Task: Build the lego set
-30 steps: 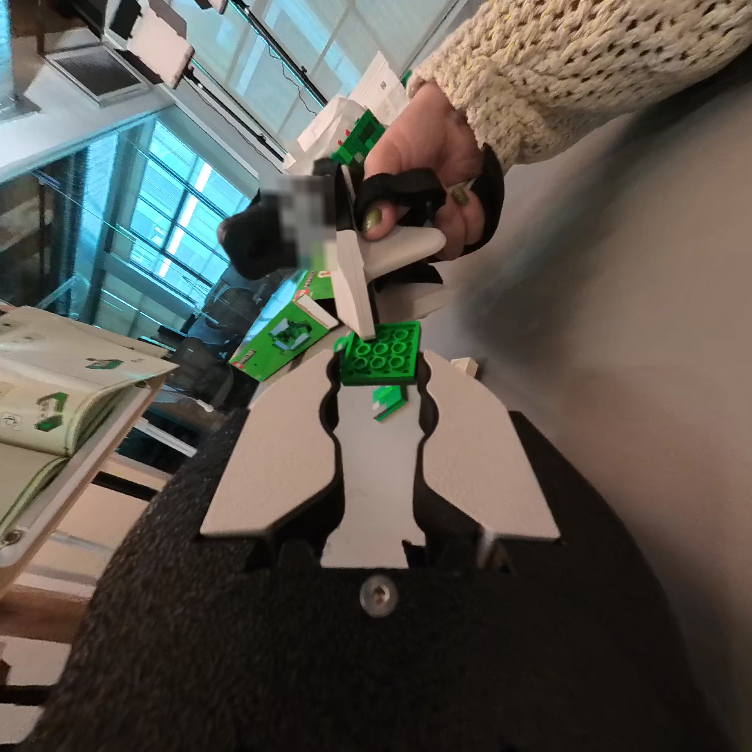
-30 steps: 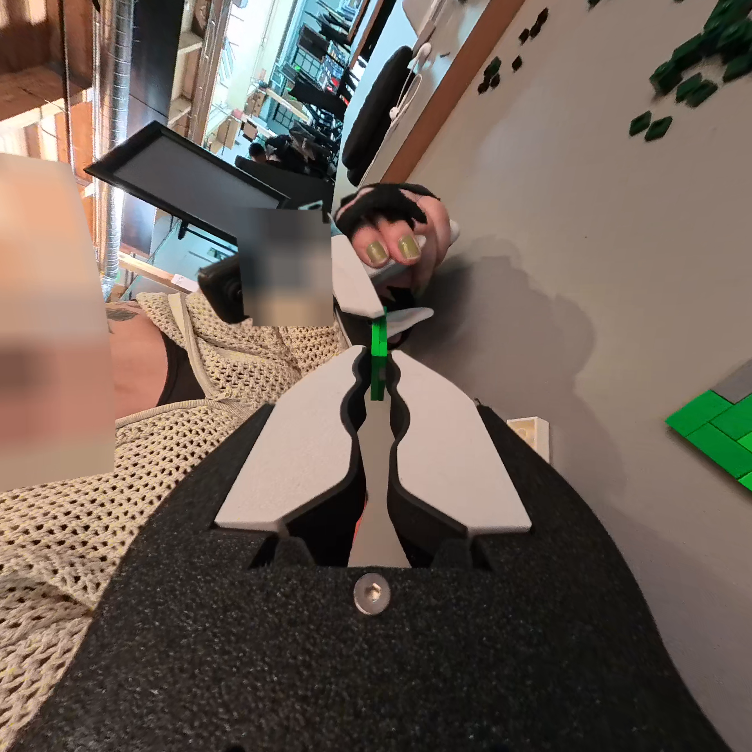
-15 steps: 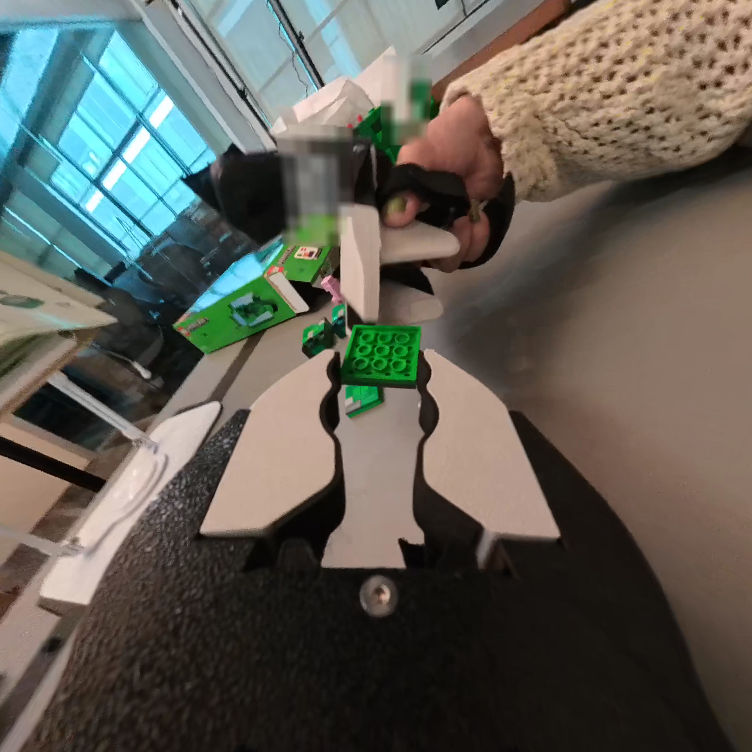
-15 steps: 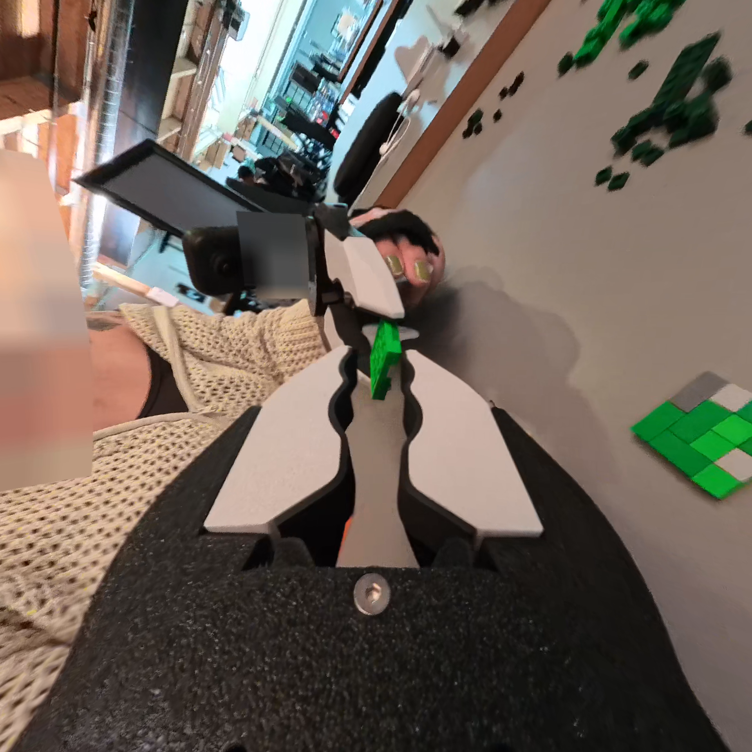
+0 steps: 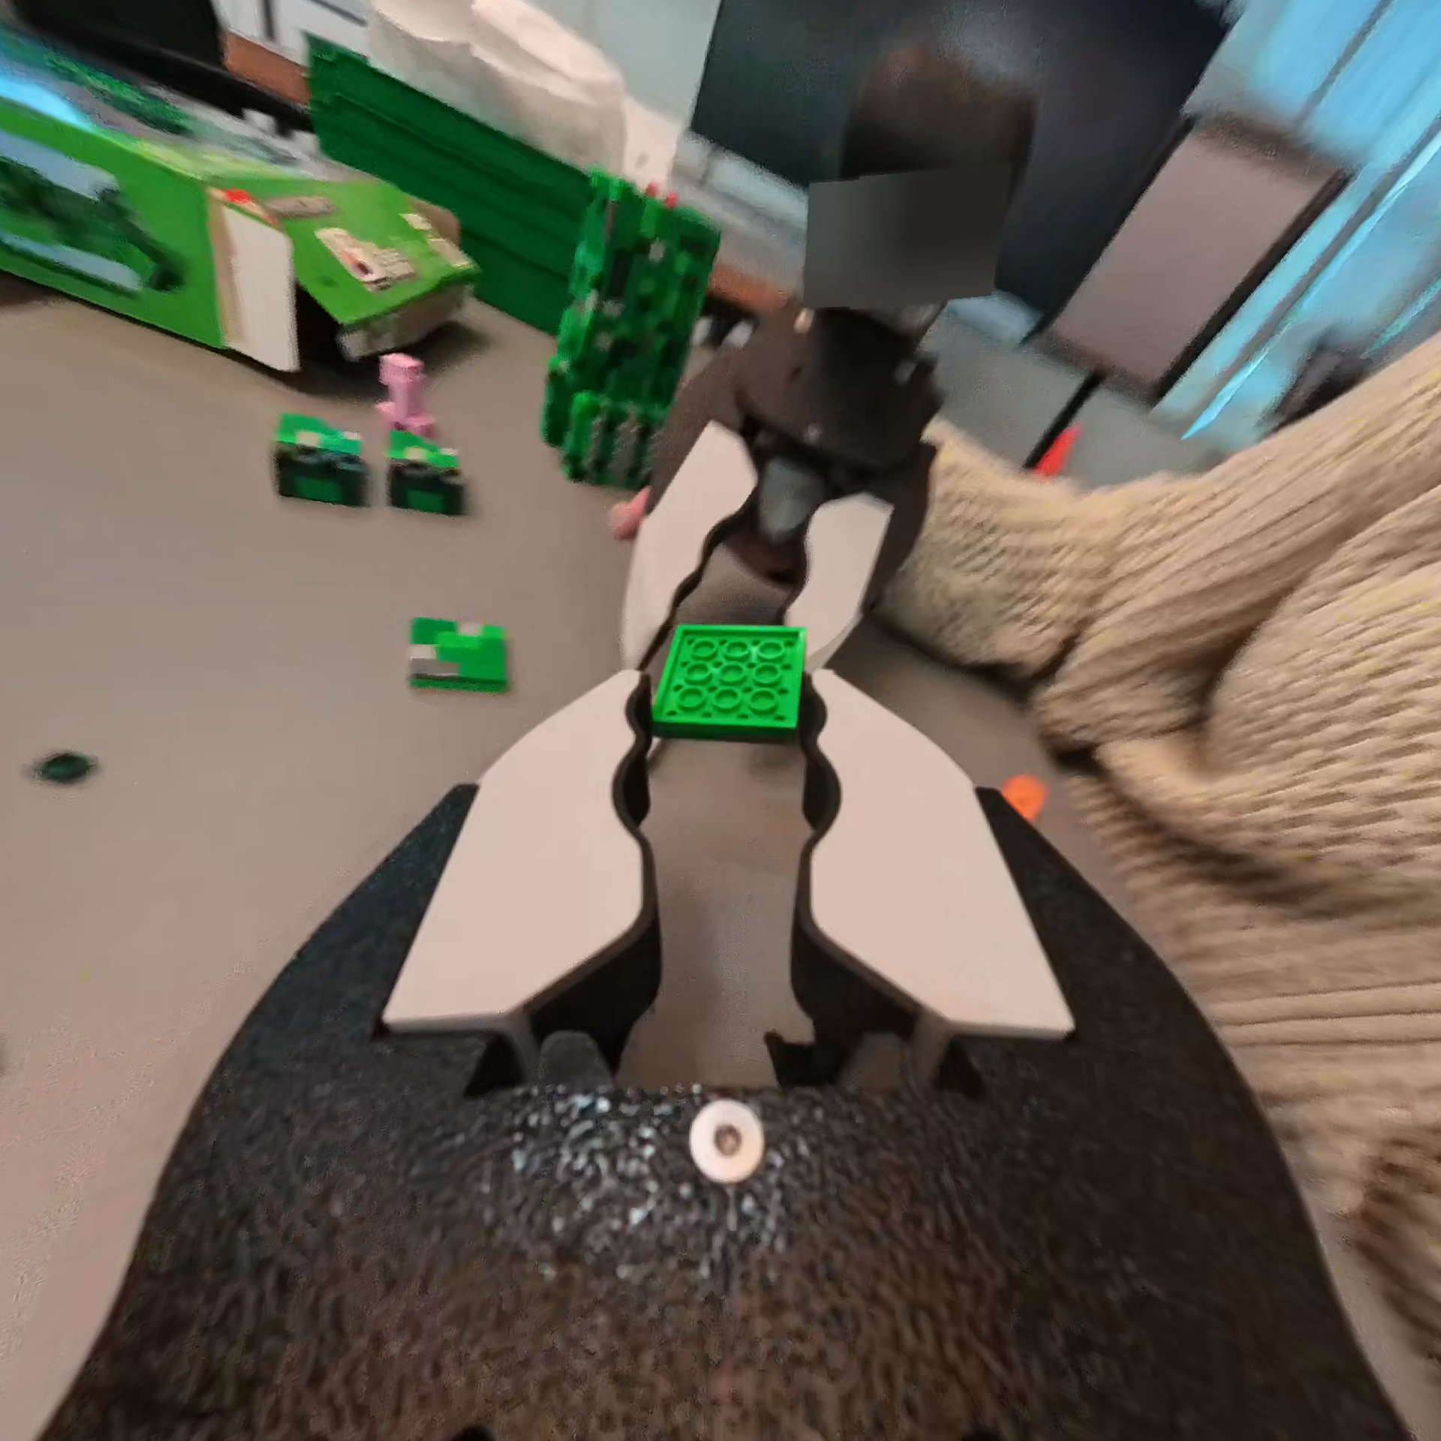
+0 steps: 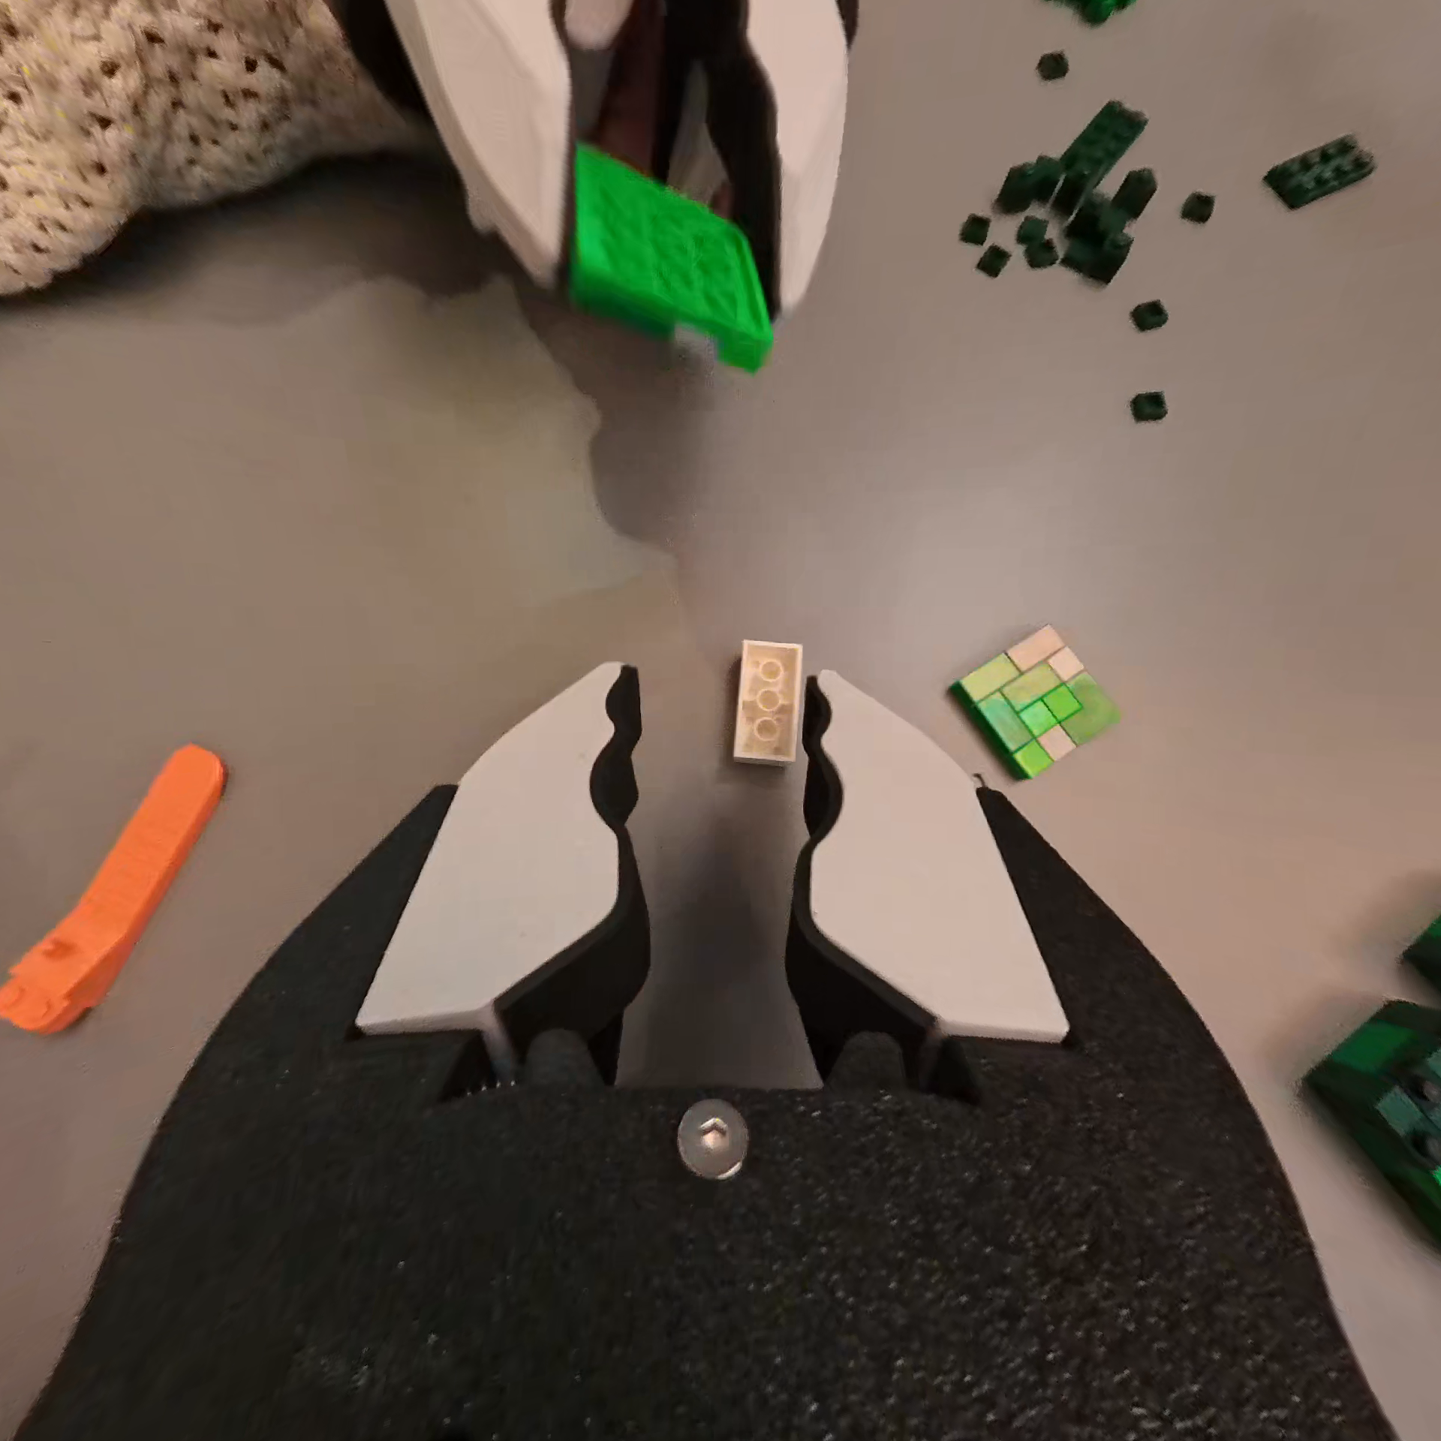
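Note:
My left gripper (image 5: 729,694) is shut on a bright green square plate (image 5: 729,686), gripped by its side edges and held above the grey table, underside toward the camera. In the right wrist view this gripper (image 6: 670,288) and the plate (image 6: 663,257) are at the top. My right gripper (image 6: 721,686) is open and empty, pointing down at the table. A white brick (image 6: 768,713) lies underside up between its fingertips, nearer the right finger. The right gripper's fingers (image 5: 678,546) show spread just beyond the plate in the left wrist view.
An orange brick separator (image 6: 117,889) lies left. A tiled green square (image 6: 1033,702) lies right of the brick. Loose dark green pieces (image 6: 1076,203) are far right, a dark green build (image 6: 1388,1092) at the right edge. A green box (image 5: 156,249) and a green structure (image 5: 631,343) stand behind. Some 7 cm of space lies between my two pairs of fingers.
My right gripper has let go of the green plate, opened, and swung down over the white brick on the table. My left gripper still holds the plate and has turned to level.

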{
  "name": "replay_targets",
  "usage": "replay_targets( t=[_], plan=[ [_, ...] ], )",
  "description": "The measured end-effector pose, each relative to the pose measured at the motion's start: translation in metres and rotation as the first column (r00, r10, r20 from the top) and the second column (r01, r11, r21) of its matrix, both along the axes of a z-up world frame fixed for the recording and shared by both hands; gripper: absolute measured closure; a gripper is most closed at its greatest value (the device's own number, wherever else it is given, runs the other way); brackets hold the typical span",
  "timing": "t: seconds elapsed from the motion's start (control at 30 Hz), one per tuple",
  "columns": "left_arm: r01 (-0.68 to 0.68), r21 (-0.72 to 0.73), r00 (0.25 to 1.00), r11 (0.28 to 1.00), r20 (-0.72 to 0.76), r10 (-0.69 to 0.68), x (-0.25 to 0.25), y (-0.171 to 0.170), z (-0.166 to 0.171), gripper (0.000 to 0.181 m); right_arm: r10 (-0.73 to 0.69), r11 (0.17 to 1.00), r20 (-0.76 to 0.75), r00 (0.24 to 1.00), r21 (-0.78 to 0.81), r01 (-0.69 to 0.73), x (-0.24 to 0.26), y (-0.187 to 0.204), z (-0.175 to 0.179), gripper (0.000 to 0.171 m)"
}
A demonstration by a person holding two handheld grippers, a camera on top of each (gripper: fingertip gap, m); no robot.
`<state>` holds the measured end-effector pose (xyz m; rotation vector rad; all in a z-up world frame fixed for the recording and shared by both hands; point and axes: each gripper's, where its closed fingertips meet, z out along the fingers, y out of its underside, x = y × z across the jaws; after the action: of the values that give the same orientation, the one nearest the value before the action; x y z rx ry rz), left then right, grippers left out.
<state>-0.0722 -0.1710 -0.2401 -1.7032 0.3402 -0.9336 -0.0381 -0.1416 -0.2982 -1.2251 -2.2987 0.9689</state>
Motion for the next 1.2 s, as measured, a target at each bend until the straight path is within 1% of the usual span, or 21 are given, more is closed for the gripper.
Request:
replay_targets(
  t=[0.03, 0.07, 0.13, 0.17, 0.2, 0.27, 0.37, 0.43, 0.53, 0.6, 0.63, 0.7, 0.77, 0.8, 0.83, 0.9, 0.93, 0.97, 1.03, 1.1, 1.2],
  plan=[
    [0.046, -0.008, 0.989, 0.999, 0.138, -0.044, 0.000, -0.004, 0.011, 0.145, 0.000, 1.000, -0.004, 1.000, 0.007, 0.000, -0.001, 0.000, -0.001, 0.132],
    [0.107, 0.005, 0.950, 0.994, 0.294, -0.103, -0.001, -0.009, 0.025, 0.146, -0.005, 1.000, -0.005, 1.000, 0.016, 0.005, -0.001, 0.001, -0.003, 0.132],
    [0.208, 0.102, 0.788, 0.973, 0.571, -0.229, -0.013, -0.023, 0.057, 0.146, -0.007, 1.000, 0.000, 1.000, 0.028, 0.007, -0.002, 0.002, -0.005, 0.134],
    [0.219, 0.150, 0.720, 0.964, 0.642, -0.264, -0.022, -0.028, 0.067, 0.146, -0.010, 0.999, 0.005, 1.000, 0.032, 0.009, -0.003, 0.003, -0.007, 0.135],
    [0.211, 0.175, 0.693, 0.962, 0.667, -0.274, -0.028, -0.031, 0.071, 0.145, -0.013, 0.999, 0.006, 1.000, 0.040, 0.012, -0.003, 0.004, -0.008, 0.137],
    [0.196, 0.197, 0.688, 0.961, 0.670, -0.278, -0.033, -0.034, 0.074, 0.146, -0.012, 0.998, 0.017, 1.000, 0.067, 0.010, -0.002, 0.005, -0.012, 0.142],
    [0.198, 0.244, 0.654, 0.949, 0.689, -0.313, -0.037, -0.040, 0.083, 0.145, -0.006, 0.996, 0.034, 0.999, 0.091, 0.003, -0.001, 0.006, -0.018, 0.143],
    [0.198, 0.238, 0.653, 0.951, 0.692, -0.309, -0.037, -0.039, 0.082, 0.145, -0.014, 0.996, 0.048, 0.999, 0.091, 0.009, -0.001, 0.005, -0.021, 0.144],
    [0.207, 0.247, 0.623, 0.946, 0.713, -0.323, -0.040, -0.040, 0.082, 0.146, -0.012, 0.998, 0.058, 0.998, 0.067, 0.008, -0.001, 0.002, -0.022, 0.154],
    [0.192, 0.225, 0.641, 0.955, 0.708, -0.295, -0.040, -0.036, 0.076, 0.146, -0.012, 0.998, 0.026, 1.000, 0.059, 0.010, -0.004, 0.002, -0.018, 0.154],
    [0.166, 0.199, 0.673, 0.966, 0.693, -0.258, -0.040, -0.031, 0.071, 0.146, -0.011, 0.999, 0.001, 1.000, 0.041, 0.011, -0.006, 0.002, -0.013, 0.154],
    [0.067, 0.129, 0.790, 0.989, 0.599, -0.132, -0.037, -0.016, 0.056, 0.146, -0.026, 1.000, -0.074, 0.997, -0.009, 0.025, -0.012, 0.003, 0.002, 0.154],
    [-0.048, 0.095, 0.932, 0.994, 0.364, 0.010, -0.029, -0.002, 0.037, 0.146, -0.040, 0.998, -0.157, 0.987, -0.063, 0.030, -0.015, 0.007, 0.020, 0.154],
    [-0.109, 0.099, 0.976, 0.989, 0.197, 0.088, -0.025, 0.005, 0.027, 0.146, -0.042, 0.996, -0.187, 0.981, -0.090, 0.025, -0.014, 0.008, 0.028, 0.154],
    [-0.151, 0.131, 0.989, 0.980, 0.013, 0.151, -0.021, 0.009, 0.017, 0.146, -0.042, 0.994, -0.218, 0.975, -0.108, 0.018, -0.012, 0.010, 0.035, 0.154],
    [-0.175, 0.217, 0.929, 0.960, -0.287, 0.234, -0.014, 0.013, 0.005, 0.146, -0.026, 0.992, -0.270, 0.963, -0.126, -0.008, -0.005, 0.012, 0.048, 0.154],
    [-0.166, 0.250, 0.897, 0.954, -0.364, 0.252, -0.008, 0.015, 0.003, 0.146, -0.022, 0.991, -0.285, 0.958, -0.132, -0.016, -0.001, 0.013, 0.052, 0.154],
    [-0.144, 0.273, 0.882, 0.951, -0.401, 0.248, -0.001, 0.016, 0.001, 0.146, -0.015, 0.991, -0.292, 0.956, -0.134, -0.025, 0.003, 0.013, 0.056, 0.154],
    [-0.099, 0.254, 0.859, 0.962, -0.466, 0.211, 0.011, 0.018, -0.013, 0.145, 0.009, 0.993, -0.295, 0.956, -0.108, -0.042, 0.010, 0.012, 0.059, 0.154],
    [-0.058, 0.215, 0.829, 0.975, -0.533, 0.167, 0.019, 0.020, -0.027, 0.145, 0.040, 0.998, -0.264, 0.964, -0.037, -0.052, 0.016, 0.009, 0.056, 0.154],
    [-0.034, 0.234, 0.812, 0.972, -0.560, 0.164, 0.026, 0.020, -0.028, 0.145, 0.090, 0.994, -0.189, 0.978, 0.074, -0.077, 0.021, 0.002, 0.046, 0.155]
  ],
)
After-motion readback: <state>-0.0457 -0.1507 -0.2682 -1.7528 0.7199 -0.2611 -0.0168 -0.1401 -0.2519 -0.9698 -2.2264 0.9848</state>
